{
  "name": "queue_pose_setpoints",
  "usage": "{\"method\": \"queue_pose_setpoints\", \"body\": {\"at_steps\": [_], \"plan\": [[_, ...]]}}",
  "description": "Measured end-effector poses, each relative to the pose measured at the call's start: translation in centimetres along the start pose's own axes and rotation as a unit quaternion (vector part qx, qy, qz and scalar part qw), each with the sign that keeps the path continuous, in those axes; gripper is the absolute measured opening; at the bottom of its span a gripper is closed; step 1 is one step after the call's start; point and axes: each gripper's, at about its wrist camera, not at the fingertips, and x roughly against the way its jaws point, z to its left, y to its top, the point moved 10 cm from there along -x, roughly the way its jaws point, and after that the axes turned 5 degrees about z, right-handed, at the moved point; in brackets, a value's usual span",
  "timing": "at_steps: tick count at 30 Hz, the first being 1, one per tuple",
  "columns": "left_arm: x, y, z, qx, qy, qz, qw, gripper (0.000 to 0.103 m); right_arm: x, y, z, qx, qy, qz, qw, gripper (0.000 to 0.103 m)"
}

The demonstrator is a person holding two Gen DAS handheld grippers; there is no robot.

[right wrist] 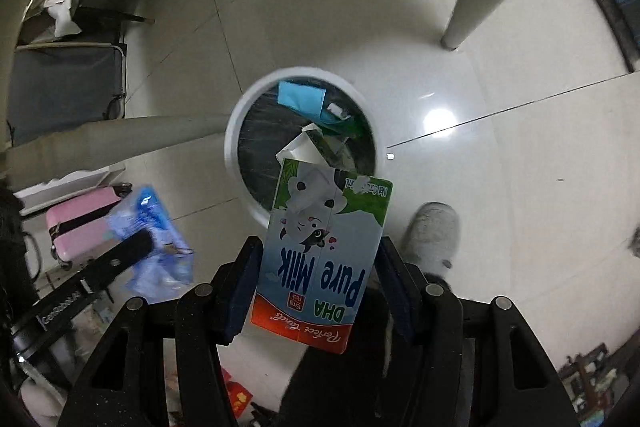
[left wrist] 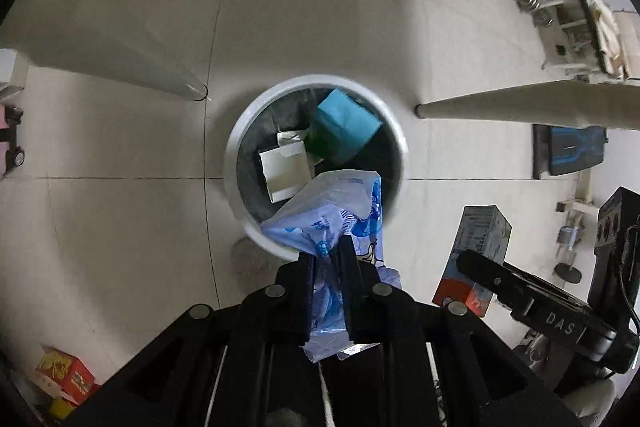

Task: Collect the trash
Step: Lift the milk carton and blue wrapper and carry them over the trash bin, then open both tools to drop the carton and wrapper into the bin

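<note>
A white round trash bin [left wrist: 232,147] with a dark liner stands on the tiled floor below both grippers. In it lie a blue box [left wrist: 344,127] and a white carton [left wrist: 286,167]. My left gripper [left wrist: 326,251] is shut on a crumpled blue-and-white plastic wrapper [left wrist: 332,203] that hangs over the bin's near rim. My right gripper [right wrist: 320,247] is shut on a "Pure Milk" carton [right wrist: 332,203], held upside down just short of the bin [right wrist: 236,119]. Each wrist view shows the other gripper at its side: the carton [left wrist: 476,251] to the right, the wrapper [right wrist: 160,227] to the left.
Pale table legs [left wrist: 520,107] [left wrist: 120,59] slant down on both sides of the bin. A person's grey shoe [right wrist: 432,231] stands right of the bin. A pink suitcase [right wrist: 80,219] sits at the left, red boxes [left wrist: 64,375] lie on the floor, and chairs stand further off.
</note>
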Motion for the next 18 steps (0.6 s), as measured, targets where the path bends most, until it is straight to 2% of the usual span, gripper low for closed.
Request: {"method": "queue_pose_setpoints", "body": {"at_steps": [1,2,4,5,6,7,8,9,11,12,18], "plan": [[-1.3,0.3,0.3,0.001,0.0,0.006,1.0,0.012,-1.6,0.6,-0.3,0.001,0.001,0.005,1.0,0.059],[-1.8,0.6,0.5,0.003,0.0,0.009,1.0,0.024,-2.8,1.2,-0.3,0.002,0.005,0.008,1.0,0.06],[-2.6,0.8,1.7,0.008,0.004,0.006,0.9999,0.067,-5.1,2.0,-1.0,0.002,0.015,0.012,1.0,0.064],[-2.7,0.8,2.0,0.009,0.009,0.003,0.9999,0.075,-6.1,2.3,-1.1,0.005,0.017,0.015,1.0,0.074],[-2.7,0.9,2.6,0.014,0.017,-0.002,0.9998,0.079,-7.0,2.7,-1.4,0.005,0.018,0.015,1.0,0.079],[-2.6,0.9,3.1,0.017,0.023,-0.006,0.9996,0.082,-7.3,3.0,-1.7,0.004,0.02,0.017,1.0,0.087],[-2.3,0.7,3.6,0.017,0.031,-0.008,0.9993,0.086,-7.8,3.2,-1.9,0.005,0.017,0.019,1.0,0.089],[-2.3,0.4,4.3,0.017,0.041,-0.009,0.999,0.102,-8.1,3.2,-2.2,0.005,0.008,0.02,1.0,0.09],[-1.6,-0.1,5.1,0.012,0.065,-0.018,0.9976,0.103,-8.6,3.2,-2.7,0.009,-0.011,0.021,1.0,0.1],[-1.1,-0.3,5.3,0.01,0.076,-0.022,0.9968,0.103,-8.7,3.2,-2.5,0.013,-0.023,0.019,0.999,0.101],[1.9,-2.1,4.8,0.003,0.099,-0.039,0.9943,0.103,-5.9,2.7,-2.5,0.055,-0.121,-0.011,0.991,0.102]]}}
